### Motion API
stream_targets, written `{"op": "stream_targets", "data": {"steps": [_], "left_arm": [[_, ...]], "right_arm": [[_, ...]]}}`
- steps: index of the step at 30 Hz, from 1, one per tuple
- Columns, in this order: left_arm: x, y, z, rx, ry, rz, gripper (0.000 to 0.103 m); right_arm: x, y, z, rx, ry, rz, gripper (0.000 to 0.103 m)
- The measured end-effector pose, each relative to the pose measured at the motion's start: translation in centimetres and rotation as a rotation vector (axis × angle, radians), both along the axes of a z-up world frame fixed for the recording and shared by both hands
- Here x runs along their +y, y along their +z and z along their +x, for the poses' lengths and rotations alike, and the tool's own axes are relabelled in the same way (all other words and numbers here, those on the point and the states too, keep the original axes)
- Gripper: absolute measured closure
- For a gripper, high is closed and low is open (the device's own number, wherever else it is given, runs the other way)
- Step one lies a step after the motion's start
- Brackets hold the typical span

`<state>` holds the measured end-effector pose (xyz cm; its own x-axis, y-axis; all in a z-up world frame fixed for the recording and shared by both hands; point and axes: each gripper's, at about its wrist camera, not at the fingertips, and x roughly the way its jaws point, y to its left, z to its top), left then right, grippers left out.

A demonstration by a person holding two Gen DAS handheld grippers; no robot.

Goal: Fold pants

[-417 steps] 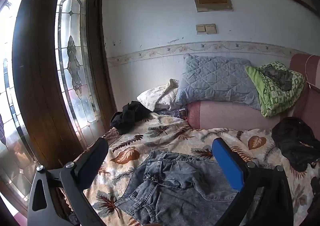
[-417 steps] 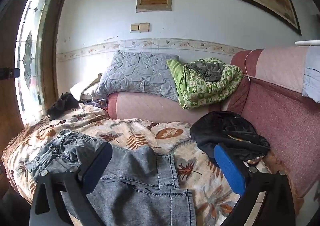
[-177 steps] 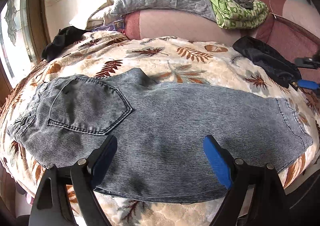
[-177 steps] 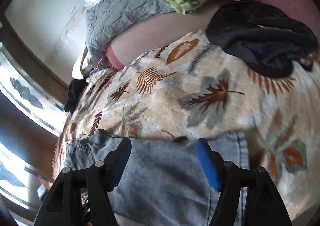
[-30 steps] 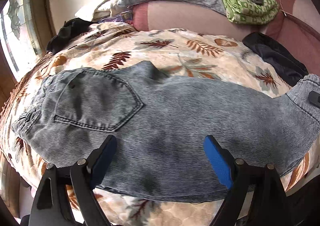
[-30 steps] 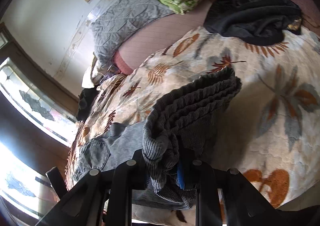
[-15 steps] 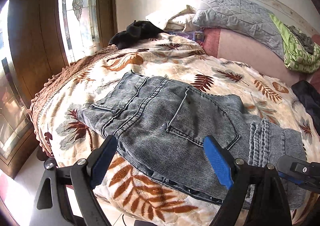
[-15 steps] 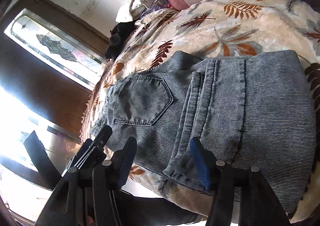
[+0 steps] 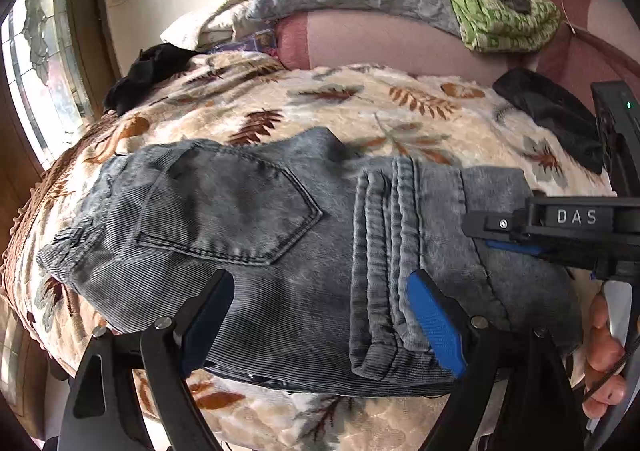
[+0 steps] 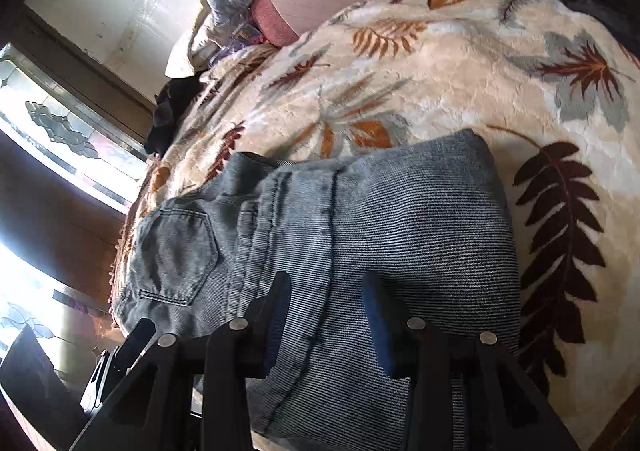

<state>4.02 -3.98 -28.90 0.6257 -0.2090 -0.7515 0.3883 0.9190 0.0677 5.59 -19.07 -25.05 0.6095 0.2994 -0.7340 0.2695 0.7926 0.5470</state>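
On leaf-print blanket (image 9: 360, 111): folded pants (image 9: 280, 235); left gripper (image 9: 320, 315) spread, right gripper (image 10: 326, 315) half-spread, just closing, pinching nothing

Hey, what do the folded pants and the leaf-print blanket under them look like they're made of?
The pants look like faded grey-blue denim, matte: fine ribbed weave lines, dark double stitching around the back pocket, thick rolled hems. It could be a corduroy-like weave instead. The blanket looks like plush fleece, soft and slightly embossed, judging by its fuzzy pile and quilted-looking texture around the printed leaves.
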Motion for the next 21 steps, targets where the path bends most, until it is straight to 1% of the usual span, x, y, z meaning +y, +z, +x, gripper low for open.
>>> {"op": "stream_targets", "data": {"steps": [1, 2, 4, 7, 10, 13, 16, 18, 19, 21], "left_arm": [[-0.4, -0.9, 0.2, 0.027, -0.001, 0.035, 0.014], [-0.4, -1.4, 0.3, 0.037, -0.001, 0.041, 0.014], [0.0, -1.0, 0.3, 0.03, 0.003, 0.014, 0.014], [0.8, -0.6, 0.2, 0.014, 0.024, -0.003, 0.014], [2.0, 0.1, 0.3, -0.005, 0.053, -0.04, 0.014], [3.9, 1.2, 0.4, -0.042, 0.116, -0.084, 0.014], [6.4, 2.2, 0.5, -0.088, 0.2, -0.127, 0.014], [8.0, 2.6, 0.5, -0.123, 0.263, -0.137, 0.014], [8.8, 2.7, 0.5, -0.138, 0.294, -0.135, 0.014], [10.5, 2.9, 0.5, -0.151, 0.349, -0.137, 0.014]], "right_arm": [[-0.1, -0.1, -0.1, -0.02, -0.001, 0.002, 0.064], [-0.1, 0.1, -0.2, -0.026, 0.007, -0.004, 0.065], [-0.2, 0.6, -0.6, -0.027, 0.014, 0.006, 0.065], [-0.9, 1.7, -2.0, -0.075, 0.005, 0.066, 0.062], [-1.2, 3.2, -3.5, -0.119, 0.003, 0.036, 0.062], [-1.7, 4.3, -5.6, -0.158, 0.0, -0.039, 0.062], [-2.4, 4.8, -7.1, -0.168, -0.013, -0.11, 0.062], [-3.1, 4.8, -7.6, -0.177, -0.037, -0.117, 0.062], [-3.4, 4.7, -7.7, -0.182, -0.05, -0.099, 0.062], [-3.3, 4.6, -7.5, -0.189, -0.039, -0.063, 0.062]]}}
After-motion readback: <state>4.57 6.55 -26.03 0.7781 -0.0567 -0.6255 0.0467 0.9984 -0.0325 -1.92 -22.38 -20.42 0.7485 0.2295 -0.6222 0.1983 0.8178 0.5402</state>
